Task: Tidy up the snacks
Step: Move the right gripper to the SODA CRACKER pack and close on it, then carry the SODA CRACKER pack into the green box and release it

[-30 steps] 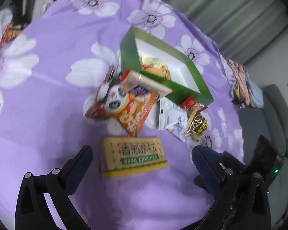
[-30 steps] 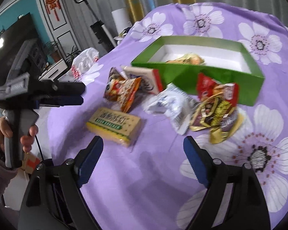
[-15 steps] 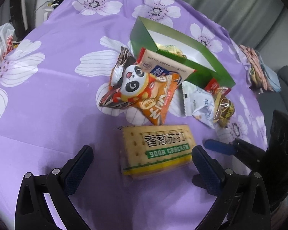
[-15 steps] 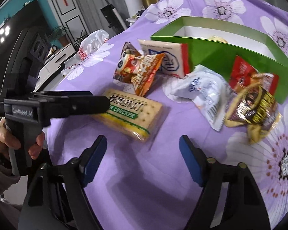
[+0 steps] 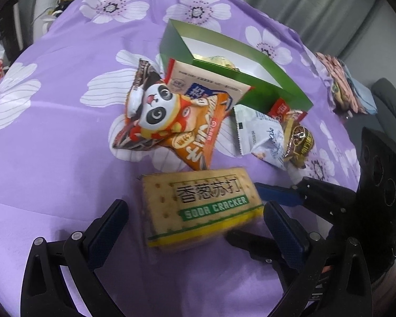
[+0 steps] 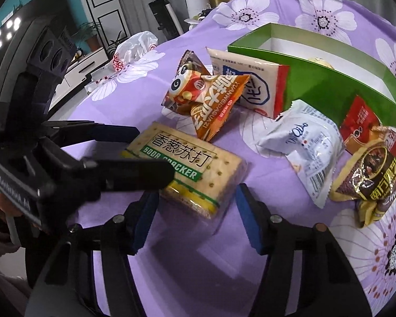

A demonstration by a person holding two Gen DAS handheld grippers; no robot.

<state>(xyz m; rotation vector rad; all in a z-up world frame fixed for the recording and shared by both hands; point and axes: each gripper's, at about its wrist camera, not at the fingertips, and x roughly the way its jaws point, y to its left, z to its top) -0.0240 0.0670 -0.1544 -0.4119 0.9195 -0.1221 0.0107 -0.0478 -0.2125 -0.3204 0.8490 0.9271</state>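
Observation:
A soda cracker pack [image 5: 200, 206] lies flat on the purple flowered cloth; it also shows in the right wrist view [image 6: 187, 174]. My left gripper [image 5: 195, 227] is open, its fingers on either side of the pack's near end. My right gripper [image 6: 195, 219] is open too, straddling the pack's other end. Behind lie an orange panda snack bag [image 5: 171, 121], a beige packet [image 5: 206, 84], a white packet [image 5: 261, 137] and a brown-gold packet [image 5: 298, 142]. A green box [image 5: 250, 76] holds one yellow snack.
A red packet [image 6: 367, 124] leans on the green box wall [image 6: 330, 87]. A white plastic bag [image 6: 132, 50] lies at the cloth's far left edge. Folded cloths [image 5: 343, 84] sit at the right edge. A TV unit and plants stand beyond the table.
Both grippers have moved forward and down toward the soda cracker pack, which now lies between the fingers of each. Both stay open.

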